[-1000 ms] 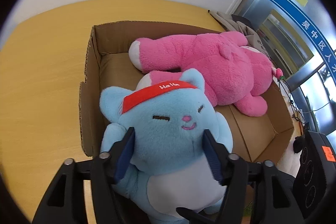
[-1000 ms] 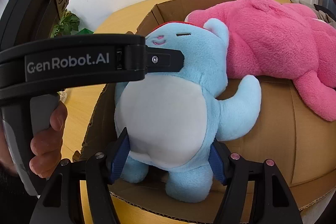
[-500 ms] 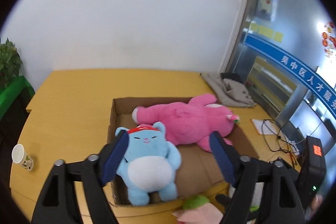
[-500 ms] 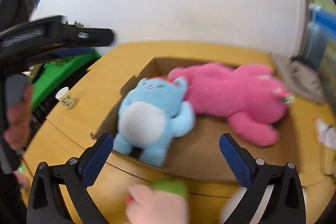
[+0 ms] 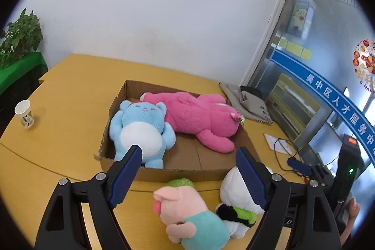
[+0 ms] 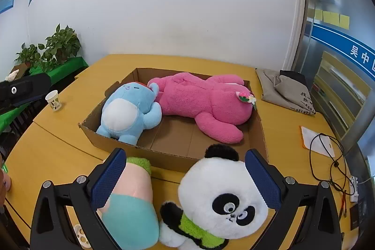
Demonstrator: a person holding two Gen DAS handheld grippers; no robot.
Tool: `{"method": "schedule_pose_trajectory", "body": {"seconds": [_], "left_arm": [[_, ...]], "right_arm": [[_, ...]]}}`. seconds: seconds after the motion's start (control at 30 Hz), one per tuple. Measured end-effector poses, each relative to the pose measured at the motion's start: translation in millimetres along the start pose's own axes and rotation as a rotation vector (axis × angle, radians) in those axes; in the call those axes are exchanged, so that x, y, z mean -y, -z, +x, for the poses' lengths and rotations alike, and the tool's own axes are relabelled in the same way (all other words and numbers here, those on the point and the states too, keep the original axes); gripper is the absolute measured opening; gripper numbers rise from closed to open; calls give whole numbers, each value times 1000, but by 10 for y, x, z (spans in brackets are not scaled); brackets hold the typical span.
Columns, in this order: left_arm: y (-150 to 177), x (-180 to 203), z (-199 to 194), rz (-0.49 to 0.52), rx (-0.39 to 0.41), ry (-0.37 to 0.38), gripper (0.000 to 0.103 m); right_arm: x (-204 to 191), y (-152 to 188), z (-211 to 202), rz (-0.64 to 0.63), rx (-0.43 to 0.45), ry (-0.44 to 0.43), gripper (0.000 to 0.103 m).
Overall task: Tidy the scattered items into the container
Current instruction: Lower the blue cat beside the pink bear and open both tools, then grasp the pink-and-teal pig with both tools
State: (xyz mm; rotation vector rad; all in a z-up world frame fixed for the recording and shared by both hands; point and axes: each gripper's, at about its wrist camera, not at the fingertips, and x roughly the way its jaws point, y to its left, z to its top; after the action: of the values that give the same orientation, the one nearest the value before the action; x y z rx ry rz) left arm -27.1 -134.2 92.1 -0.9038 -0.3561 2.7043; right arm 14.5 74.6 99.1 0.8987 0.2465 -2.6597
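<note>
My left gripper (image 5: 187,159) jaws spread, just opened, nothing between. My right gripper (image 6: 185,164) wide apart, just opened, empty. Blue plush cat with white belly (image 5: 140,130), clamped by both a second ago, now lies in brown cardboard box (image 5: 187,171) beside pink plush bear (image 5: 199,118). Pink plush pig (image 5: 187,207) and black-and-white plush panda (image 6: 222,198) on yellow wooden table (image 5: 70,109).

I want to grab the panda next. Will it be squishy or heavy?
Probably squishy: the panda looks like fluffy stuffed plush, so its round head should dent under the right claw. Likely light for its size. It may flop, since the head looks bigger than its body.
</note>
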Motion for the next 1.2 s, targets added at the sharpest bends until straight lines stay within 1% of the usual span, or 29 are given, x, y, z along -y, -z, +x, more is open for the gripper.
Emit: {"method": "schedule_pose_trajectory", "body": {"seconds": [0.23,0.43,0.53,0.6,0.67,0.7,0.8,0.9,1.0,1.1,1.2], "left_arm": [[166,35,70,11,-50,1,82],[252,75,138,14,-80,36,82],[301,65,213,4,-117,70,82],[331,52,254,-4,-139,90,82],[372,37,305,-3,-163,96,82],[390,30,330,-3,-173,95,82],[454,-29,430,-27,-209,102,82],[517,-110,567,-56,-242,113,82],[597,-199,779,-90,-304,126,82],[680,-262,981,-102,-355,129,82],[784,-320,1213,-112,-403,120,82]], "right_arm": [[71,78,-22,4,-1,-3,103],[149,109,7,11,-7,4,103],[184,130,16,11,-8,11,103],[214,153,19,20,-14,-1,103],[241,180,1,29,-14,-54,103],[249,202,-18,27,-10,-94,103],[214,297,-31,-4,-12,-180,103],[85,446,41,-35,-61,-295,103],[-135,605,156,-57,-114,-389,103],[-364,769,348,-68,-177,-430,103],[-515,901,575,-69,-242,-435,103]]}}
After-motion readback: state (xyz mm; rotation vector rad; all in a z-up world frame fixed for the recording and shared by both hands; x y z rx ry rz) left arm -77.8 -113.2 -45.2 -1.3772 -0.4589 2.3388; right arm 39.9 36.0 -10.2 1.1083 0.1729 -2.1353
